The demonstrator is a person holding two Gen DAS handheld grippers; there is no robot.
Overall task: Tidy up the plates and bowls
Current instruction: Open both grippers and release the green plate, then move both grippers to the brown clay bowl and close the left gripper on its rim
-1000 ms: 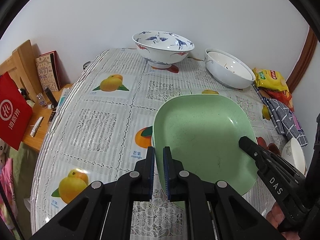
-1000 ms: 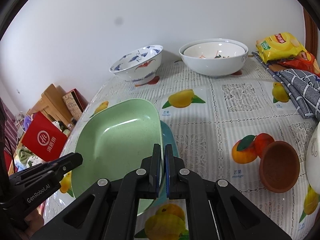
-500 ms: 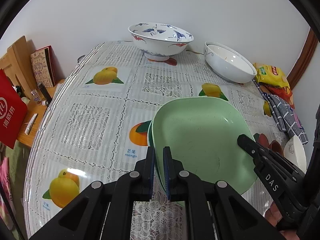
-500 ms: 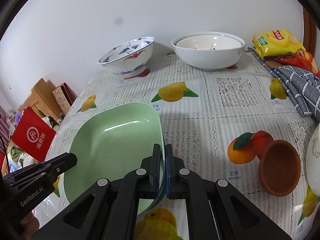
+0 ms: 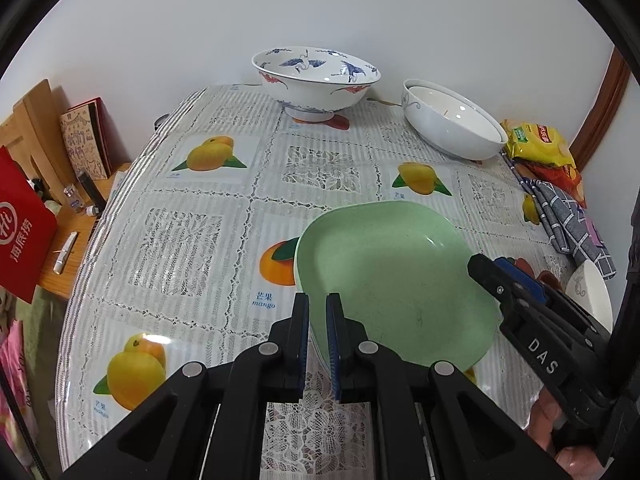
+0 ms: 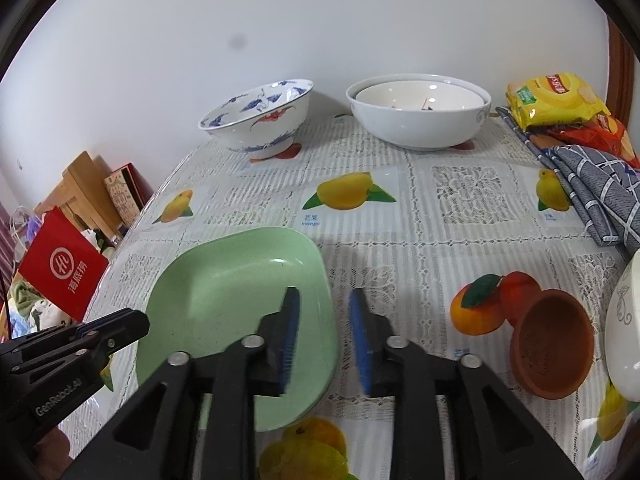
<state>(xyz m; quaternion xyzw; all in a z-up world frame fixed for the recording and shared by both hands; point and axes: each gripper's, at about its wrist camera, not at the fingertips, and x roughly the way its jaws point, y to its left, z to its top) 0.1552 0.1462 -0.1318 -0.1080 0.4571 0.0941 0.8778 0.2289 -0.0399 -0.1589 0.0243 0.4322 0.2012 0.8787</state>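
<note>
A pale green square plate (image 5: 392, 280) (image 6: 240, 300) lies flat on the fruit-print tablecloth, and the edge of another plate shows under it. My left gripper (image 5: 318, 300) is shut on the green plate's left rim; its tips also show in the right wrist view (image 6: 132, 322). The jaws of my right gripper (image 6: 324, 300) are opening. The plate's right rim sits between its blue pads, which stand clear of it. The left wrist view shows that right gripper (image 5: 504, 276) at the plate's right edge.
At the back stand a blue-and-white crane bowl (image 6: 256, 120) and two nested white bowls (image 6: 418, 116). A terracotta bowl (image 6: 552, 352) and a white bowl (image 6: 624, 340) sit to the right. Snack bags (image 6: 556, 100) and a checked cloth (image 6: 596, 192) lie far right. The table edge drops off at left.
The green plate has come down from a tilted, raised hold to lie flat on the lower plate. The right gripper's jaws have parted off its rim. The left gripper stays shut.
</note>
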